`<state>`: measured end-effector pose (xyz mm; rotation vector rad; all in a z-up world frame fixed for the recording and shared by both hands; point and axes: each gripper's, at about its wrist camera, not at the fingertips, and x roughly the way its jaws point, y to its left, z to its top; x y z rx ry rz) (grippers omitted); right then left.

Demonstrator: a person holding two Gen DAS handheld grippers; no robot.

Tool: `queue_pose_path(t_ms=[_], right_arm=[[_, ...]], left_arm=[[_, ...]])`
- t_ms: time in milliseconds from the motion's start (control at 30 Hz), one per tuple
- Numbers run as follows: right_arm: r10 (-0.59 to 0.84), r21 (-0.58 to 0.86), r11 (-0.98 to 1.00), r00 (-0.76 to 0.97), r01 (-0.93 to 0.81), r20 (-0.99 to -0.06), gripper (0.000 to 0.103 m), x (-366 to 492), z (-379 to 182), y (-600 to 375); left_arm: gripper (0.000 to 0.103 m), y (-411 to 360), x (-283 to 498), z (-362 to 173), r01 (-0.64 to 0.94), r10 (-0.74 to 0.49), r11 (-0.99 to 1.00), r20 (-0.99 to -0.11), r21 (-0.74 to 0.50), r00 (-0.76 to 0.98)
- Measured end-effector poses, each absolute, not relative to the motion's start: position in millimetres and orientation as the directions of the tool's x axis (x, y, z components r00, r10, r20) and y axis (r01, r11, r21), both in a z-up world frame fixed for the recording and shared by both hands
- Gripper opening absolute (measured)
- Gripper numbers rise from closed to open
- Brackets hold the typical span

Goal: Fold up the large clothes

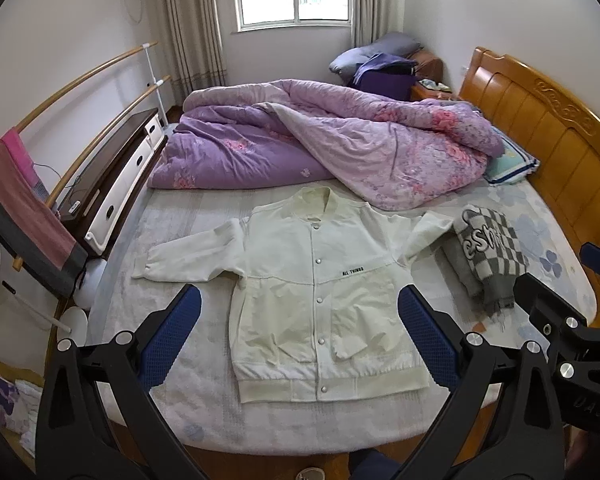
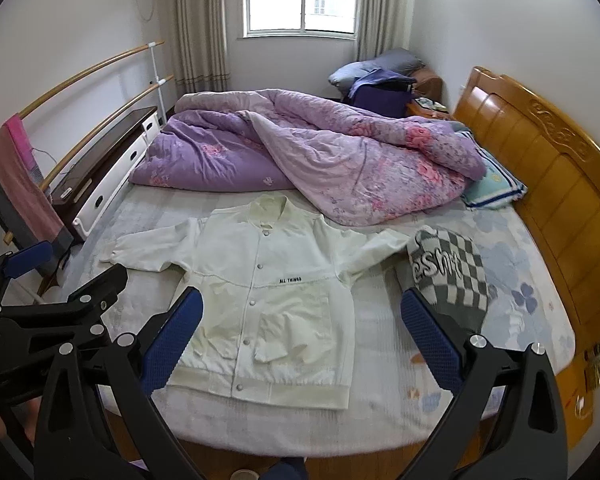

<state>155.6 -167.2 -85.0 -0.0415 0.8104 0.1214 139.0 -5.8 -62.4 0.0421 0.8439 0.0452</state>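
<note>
A cream-white snap-button jacket (image 1: 316, 280) lies flat and face up on the bed, sleeves spread out, hem toward me; it also shows in the right wrist view (image 2: 260, 292). My left gripper (image 1: 300, 300) is open and empty, held above the jacket's lower half. My right gripper (image 2: 302, 304) is open and empty, over the jacket's right side. In the left wrist view the right gripper's black frame shows at the right edge (image 1: 556, 320). In the right wrist view the left gripper's frame shows at the left edge (image 2: 60, 304).
A folded grey-and-white checkered garment (image 1: 488, 248) lies right of the jacket. A crumpled purple quilt (image 1: 320, 140) covers the far half of the bed. A wooden headboard (image 1: 540, 128) stands on the right, a drawer unit (image 1: 116, 184) and towel rail on the left.
</note>
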Motion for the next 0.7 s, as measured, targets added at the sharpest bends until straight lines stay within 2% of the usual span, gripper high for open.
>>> queue_pose_path(t_ms=[333, 700], right_arm=[[0.188, 0.041, 0.968, 0.612, -0.246, -0.768, 0.096, 255, -112, -183], [0.220, 0.061, 0.953, 0.543, -0.296, -0.811, 0.096, 314, -136, -154]], left_arm=[[0.098, -21, 231, -83, -0.124, 0.140, 0.989, -0.801, 0.083, 0.581], [0.098, 7, 285, -109, -0.183, 0.162, 0.980, -0.847, 0.078, 0.507]])
